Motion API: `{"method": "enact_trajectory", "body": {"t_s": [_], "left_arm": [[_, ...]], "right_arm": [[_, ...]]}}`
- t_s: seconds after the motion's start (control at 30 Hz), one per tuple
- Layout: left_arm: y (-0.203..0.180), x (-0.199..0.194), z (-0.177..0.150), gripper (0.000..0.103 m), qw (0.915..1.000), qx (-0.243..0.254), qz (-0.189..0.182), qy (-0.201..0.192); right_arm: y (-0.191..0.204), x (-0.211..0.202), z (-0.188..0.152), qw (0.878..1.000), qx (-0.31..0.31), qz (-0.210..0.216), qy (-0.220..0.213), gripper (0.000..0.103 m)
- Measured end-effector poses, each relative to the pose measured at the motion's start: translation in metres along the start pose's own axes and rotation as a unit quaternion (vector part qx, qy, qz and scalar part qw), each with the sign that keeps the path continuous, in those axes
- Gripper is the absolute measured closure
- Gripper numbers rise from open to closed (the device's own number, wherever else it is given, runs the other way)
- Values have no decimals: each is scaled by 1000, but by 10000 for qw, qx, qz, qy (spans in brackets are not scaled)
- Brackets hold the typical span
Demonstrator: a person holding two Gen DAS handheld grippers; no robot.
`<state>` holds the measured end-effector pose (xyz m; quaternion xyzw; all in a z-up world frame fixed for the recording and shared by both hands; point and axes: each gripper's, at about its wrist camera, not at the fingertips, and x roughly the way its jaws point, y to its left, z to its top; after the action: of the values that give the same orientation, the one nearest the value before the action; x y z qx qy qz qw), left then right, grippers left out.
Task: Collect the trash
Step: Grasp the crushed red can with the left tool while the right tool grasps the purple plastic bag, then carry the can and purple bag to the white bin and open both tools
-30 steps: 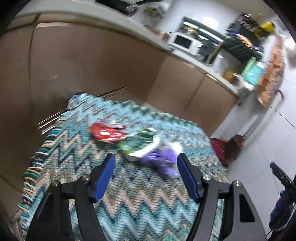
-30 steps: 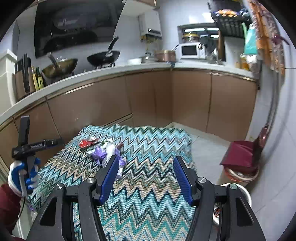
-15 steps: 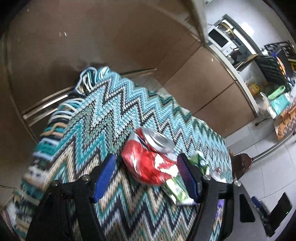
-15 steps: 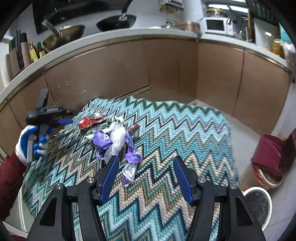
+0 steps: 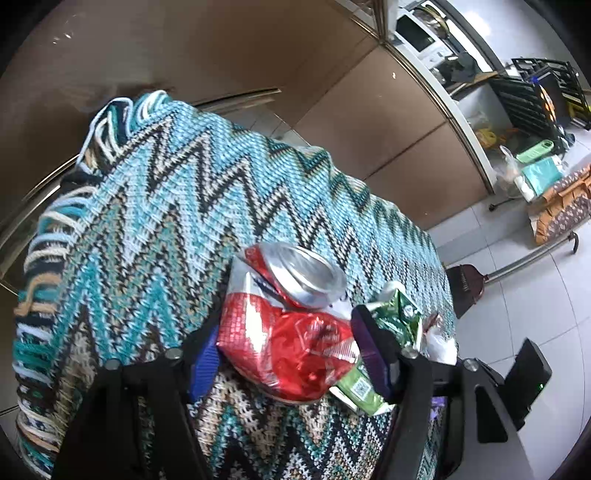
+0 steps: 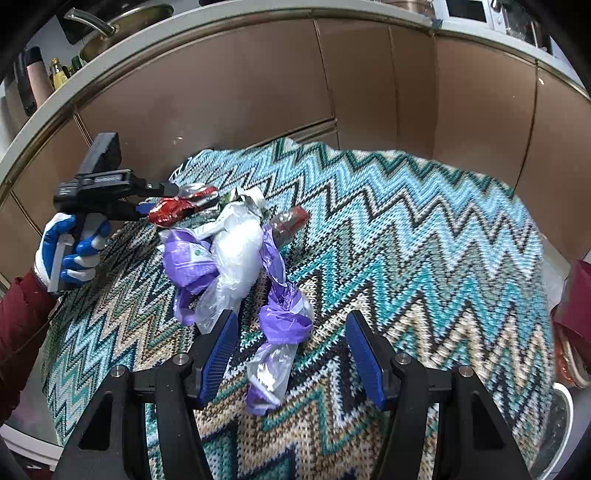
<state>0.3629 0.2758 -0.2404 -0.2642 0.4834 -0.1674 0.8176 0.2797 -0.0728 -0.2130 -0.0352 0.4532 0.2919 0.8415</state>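
A crushed red and silver can (image 5: 291, 325) lies on the zigzag-knit cloth (image 5: 177, 192), between the jaws of my left gripper (image 5: 288, 354), which stand open around it. A green wrapper (image 5: 399, 325) lies just right of the can. In the right wrist view the left gripper (image 6: 155, 199) reaches the can (image 6: 181, 208) at the far left of the trash pile. My right gripper (image 6: 291, 354) is open and empty, hovering over a twisted purple and clear plastic bag (image 6: 280, 321). A white and purple bag bundle (image 6: 218, 258) and a small red-capped wrapper (image 6: 288, 221) lie beyond it.
Brown kitchen cabinets (image 6: 258, 92) stand behind the cloth-covered table. A dark red dustpan (image 5: 465, 284) rests on the tiled floor to the right. A white bin rim (image 6: 561, 424) shows at the lower right. A microwave (image 5: 417, 29) sits on the counter.
My left gripper has moved in on the red can, which now sits between its jaws. My right gripper has come down closer over the purple bag.
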Motion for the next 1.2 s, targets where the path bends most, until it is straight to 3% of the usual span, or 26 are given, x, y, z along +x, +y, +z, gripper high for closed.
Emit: {"method": "enact_trajectory", "body": {"t_s": [0.1, 0.13, 0.27, 0.33, 0.4, 0.6, 0.77, 1.0, 1.2], "left_arm": [[1, 3, -6, 70, 9999, -93, -63, 20], [1, 4, -8, 71, 9999, -127, -88, 3], [2, 2, -14, 75, 9994, -262, -175, -162], [-1, -2, -17, 76, 9990, -295, -185, -278], [-2, -7, -20, 77, 9985, -327, -218, -380], [-15, -42, -31, 77, 9950, -309, -357, -883], [-36, -81, -44, 77, 9919, -152, -415, -1189], [-119, -122, -71, 77, 9864, 714, -571, -1365], [-229, -102, -96, 77, 9768, 1646, -830, -1091]], "right_arm": [[-4, 12, 2, 9999, 37, 46, 107, 45], [-5, 15, 3, 9998, 79, 86, 181, 45], [-7, 26, 5, 9994, 91, 181, 265, 45], [-5, 31, 4, 9993, 66, 226, 274, 52], [-4, 33, 4, 9992, 40, 282, 263, 69], [-1, 10, -5, 9998, 3, 188, -55, 70], [0, -34, -16, 9987, 18, 160, -489, 70], [-13, -101, -42, 9934, 345, 89, -1091, 70], [-58, -176, -82, 9823, 875, -417, -1603, 70]]}}
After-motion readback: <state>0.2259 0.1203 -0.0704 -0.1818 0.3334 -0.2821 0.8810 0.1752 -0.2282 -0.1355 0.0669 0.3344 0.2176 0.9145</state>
